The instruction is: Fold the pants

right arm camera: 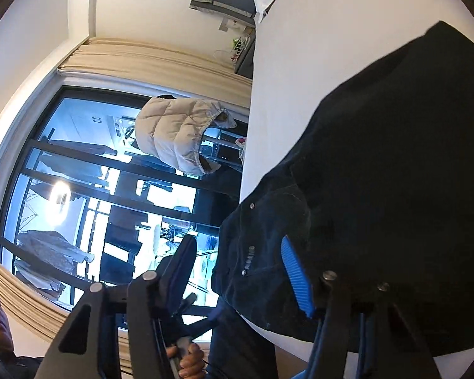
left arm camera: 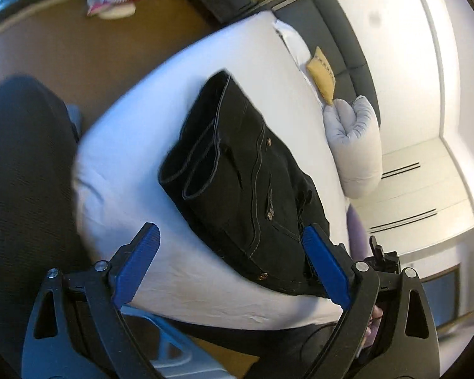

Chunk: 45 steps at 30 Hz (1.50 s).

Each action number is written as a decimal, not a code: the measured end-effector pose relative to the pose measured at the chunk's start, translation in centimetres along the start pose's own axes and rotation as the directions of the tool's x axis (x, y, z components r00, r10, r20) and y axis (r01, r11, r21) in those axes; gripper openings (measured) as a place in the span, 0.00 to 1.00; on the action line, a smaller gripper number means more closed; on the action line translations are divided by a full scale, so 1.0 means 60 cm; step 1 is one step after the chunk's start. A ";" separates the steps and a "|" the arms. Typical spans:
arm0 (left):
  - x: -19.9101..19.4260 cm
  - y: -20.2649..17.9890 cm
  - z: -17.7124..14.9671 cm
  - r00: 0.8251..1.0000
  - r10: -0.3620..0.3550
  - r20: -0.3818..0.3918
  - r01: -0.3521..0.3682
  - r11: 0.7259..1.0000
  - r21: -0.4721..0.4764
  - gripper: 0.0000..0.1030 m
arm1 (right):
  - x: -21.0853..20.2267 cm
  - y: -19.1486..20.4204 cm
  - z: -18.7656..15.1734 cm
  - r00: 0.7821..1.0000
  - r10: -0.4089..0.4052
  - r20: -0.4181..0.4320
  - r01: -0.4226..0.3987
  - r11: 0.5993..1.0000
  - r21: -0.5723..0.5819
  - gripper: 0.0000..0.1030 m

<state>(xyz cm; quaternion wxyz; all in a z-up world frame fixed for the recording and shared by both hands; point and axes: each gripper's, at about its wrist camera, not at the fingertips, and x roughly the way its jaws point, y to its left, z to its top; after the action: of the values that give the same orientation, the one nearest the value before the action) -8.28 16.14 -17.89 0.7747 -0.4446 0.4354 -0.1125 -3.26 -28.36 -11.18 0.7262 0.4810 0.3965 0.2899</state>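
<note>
Black denim pants (left arm camera: 237,177) lie folded in a thick stack on the white bed (left arm camera: 136,145), leg hems toward the far left, waistband toward me. My left gripper (left arm camera: 230,246) is open above the bed's near edge, its right blue finger (left arm camera: 325,265) over the waistband corner, holding nothing. In the right wrist view the pants (right arm camera: 379,170) fill the right side, close to the camera. My right gripper (right arm camera: 237,268) is open, its right blue finger (right arm camera: 297,278) against the waistband fabric, its left finger (right arm camera: 180,265) in the air off the bed edge.
A yellow cushion (left arm camera: 322,75) and a pale rolled pillow (left arm camera: 357,145) lie at the far side of the bed by a grey headboard (left arm camera: 341,31). White drawers (left arm camera: 426,195) stand at right. A dark window (right arm camera: 94,189) and a beige puffer jacket (right arm camera: 180,135) are beside the bed.
</note>
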 end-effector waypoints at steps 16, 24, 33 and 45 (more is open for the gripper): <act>0.070 0.039 0.013 0.992 -0.120 0.034 0.125 0.968 -0.216 0.53 | 0.044 -0.003 0.013 0.998 -0.025 -0.059 0.025 1.000 -0.004 0.53; 0.081 0.000 0.022 0.997 -0.075 0.023 0.078 0.986 -0.147 0.16 | 0.136 0.000 0.065 0.950 -0.200 -0.238 0.181 0.979 -0.100 0.35; 0.068 -0.103 0.036 0.999 -0.033 0.039 0.031 0.999 0.041 0.12 | 0.215 -0.091 0.091 0.862 -0.334 -0.382 0.338 0.939 -0.058 0.00; 0.159 -0.366 -0.002 1.000 -0.020 -0.018 0.027 0.872 0.489 0.13 | 0.143 -0.091 0.094 0.943 -0.212 -0.255 0.219 0.976 -0.001 0.29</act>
<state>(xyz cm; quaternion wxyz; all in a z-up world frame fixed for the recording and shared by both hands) 1.98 -2.00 -6.12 0.8578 -0.2388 0.3922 -0.2310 6.24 -26.14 -17.54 0.6902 0.4035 0.5402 0.2627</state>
